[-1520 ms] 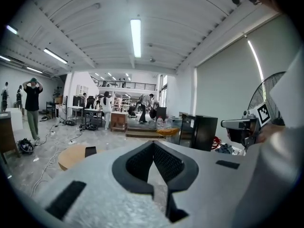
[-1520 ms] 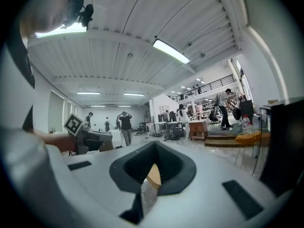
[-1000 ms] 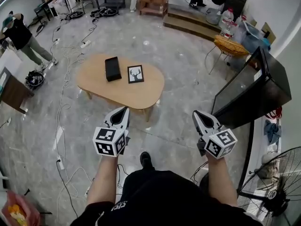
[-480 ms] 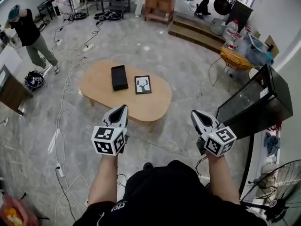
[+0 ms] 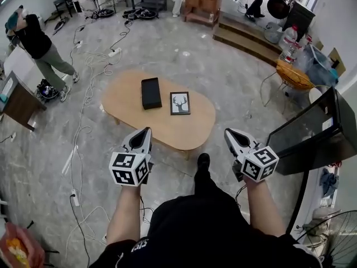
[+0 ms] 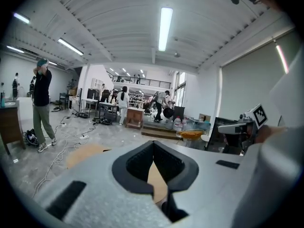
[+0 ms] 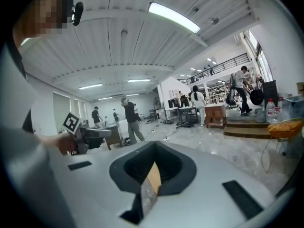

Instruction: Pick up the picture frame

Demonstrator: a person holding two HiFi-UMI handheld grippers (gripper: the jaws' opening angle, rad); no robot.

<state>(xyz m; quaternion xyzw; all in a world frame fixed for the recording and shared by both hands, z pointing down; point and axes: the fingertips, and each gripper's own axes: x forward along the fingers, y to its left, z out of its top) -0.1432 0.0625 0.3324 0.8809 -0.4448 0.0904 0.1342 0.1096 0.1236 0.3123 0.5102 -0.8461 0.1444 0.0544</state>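
A black picture frame [image 5: 179, 103] with a deer print lies flat on the oval wooden coffee table [image 5: 192, 128], right of a black box [image 5: 150, 92]. My left gripper [image 5: 146, 132] is shut and empty, held short of the table's near edge. My right gripper [image 5: 228, 134] is also shut and empty, off the table's near right end. In both gripper views the jaws meet with nothing between them, and a sliver of tabletop [image 6: 156, 180] shows through the left one's gap.
Cables [image 5: 83, 99] trail over the grey floor left of the table. A person [image 5: 36, 41] stands at the far left by a wooden desk [image 5: 17, 102]. A dark cabinet [image 5: 315, 133] stands on the right, a wicker chair [image 5: 294, 76] behind it. My shoe [image 5: 203, 161] steps toward the table.
The table and frame have drawn closer and shifted right in the head view as I walk forward. Both grippers have stayed shut, carried forward together.
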